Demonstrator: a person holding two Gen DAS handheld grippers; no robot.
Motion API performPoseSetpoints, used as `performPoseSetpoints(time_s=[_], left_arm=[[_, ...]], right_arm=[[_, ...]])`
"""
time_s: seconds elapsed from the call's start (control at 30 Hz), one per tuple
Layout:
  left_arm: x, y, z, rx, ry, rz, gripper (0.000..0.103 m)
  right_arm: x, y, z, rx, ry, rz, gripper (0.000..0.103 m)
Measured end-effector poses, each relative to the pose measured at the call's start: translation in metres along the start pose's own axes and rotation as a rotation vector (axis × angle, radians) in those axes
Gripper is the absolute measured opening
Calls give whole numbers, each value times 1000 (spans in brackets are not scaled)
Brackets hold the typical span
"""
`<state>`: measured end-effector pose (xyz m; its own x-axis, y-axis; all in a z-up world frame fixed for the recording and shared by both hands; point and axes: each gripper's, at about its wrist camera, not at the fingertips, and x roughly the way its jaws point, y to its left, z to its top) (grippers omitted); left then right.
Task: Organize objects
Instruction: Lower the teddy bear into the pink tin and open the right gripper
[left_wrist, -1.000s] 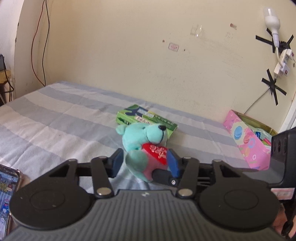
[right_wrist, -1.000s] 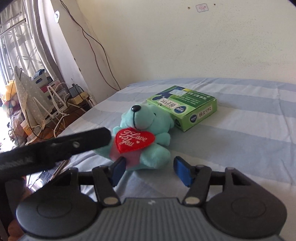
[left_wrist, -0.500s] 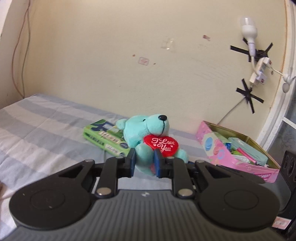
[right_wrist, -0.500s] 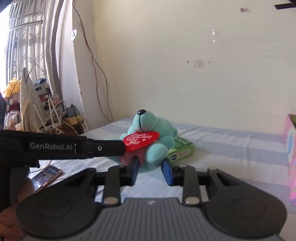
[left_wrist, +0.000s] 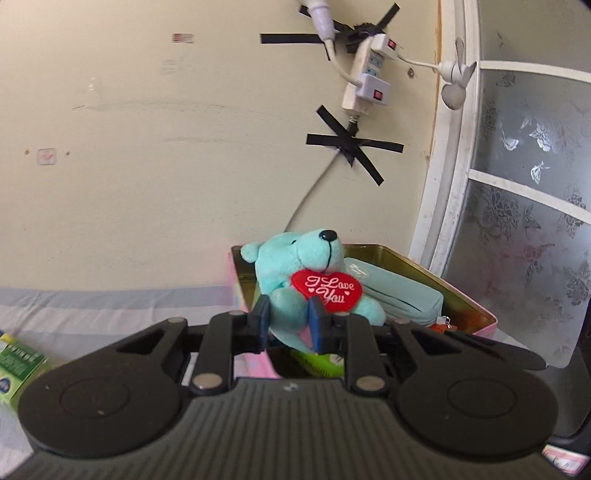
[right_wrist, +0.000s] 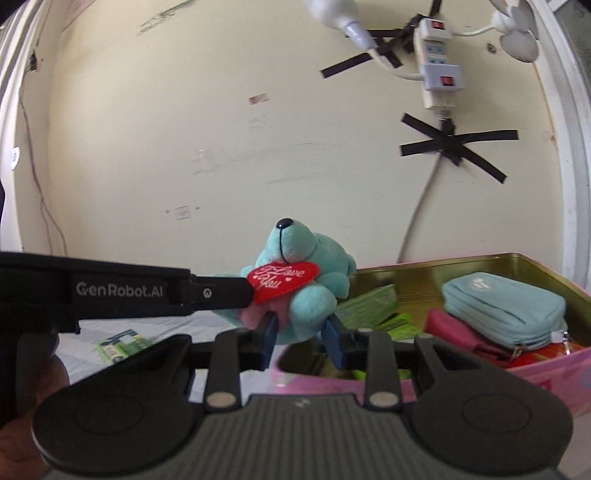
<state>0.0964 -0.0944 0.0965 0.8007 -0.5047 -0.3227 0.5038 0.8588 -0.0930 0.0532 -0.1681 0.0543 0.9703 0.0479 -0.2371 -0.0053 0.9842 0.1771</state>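
A teal teddy bear (left_wrist: 303, 266) with a red "I Love You" heart is held in the air by both grippers. My left gripper (left_wrist: 290, 323) is shut on its lower body. My right gripper (right_wrist: 301, 341) is shut on its lower body too, and the bear (right_wrist: 314, 258) shows there with the left gripper's finger touching it from the left. The bear hangs over the near left corner of a pink tin box (right_wrist: 546, 365), which also shows in the left wrist view (left_wrist: 476, 314). A green box (right_wrist: 123, 345) lies on the striped bed, and it shows in the left wrist view (left_wrist: 18, 369).
The tin holds a teal pouch (right_wrist: 506, 310), a pink pouch (right_wrist: 461, 338) and green packets (right_wrist: 373, 302). A power strip (left_wrist: 365, 81) and taped cable hang on the wall behind. A frosted window (left_wrist: 528, 206) stands to the right.
Both grippers have carried the bear up and to the right, from above the bed near the green box to over the pink tin box. Both stay shut on it.
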Motion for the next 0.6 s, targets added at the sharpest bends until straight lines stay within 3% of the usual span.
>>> performPoseSetpoints(time_s=[0.1, 0.2, 0.23, 0.37, 0.6], left_arm=[[43, -22, 7, 68, 19, 72, 43], [75, -35, 4, 124, 79, 151, 43], [80, -37, 2, 128, 99, 168, 44], [77, -41, -2, 109, 74, 207, 60], [56, -44, 5, 118, 76, 254, 61]], right_arm=[[25, -25, 12, -15, 9, -80, 37], [44, -47, 5, -30, -14, -256, 41], [47, -57, 2, -3, 9, -273, 41], [45, -80, 2, 97, 56, -249, 41], [34, -79, 2, 96, 24, -252, 47]])
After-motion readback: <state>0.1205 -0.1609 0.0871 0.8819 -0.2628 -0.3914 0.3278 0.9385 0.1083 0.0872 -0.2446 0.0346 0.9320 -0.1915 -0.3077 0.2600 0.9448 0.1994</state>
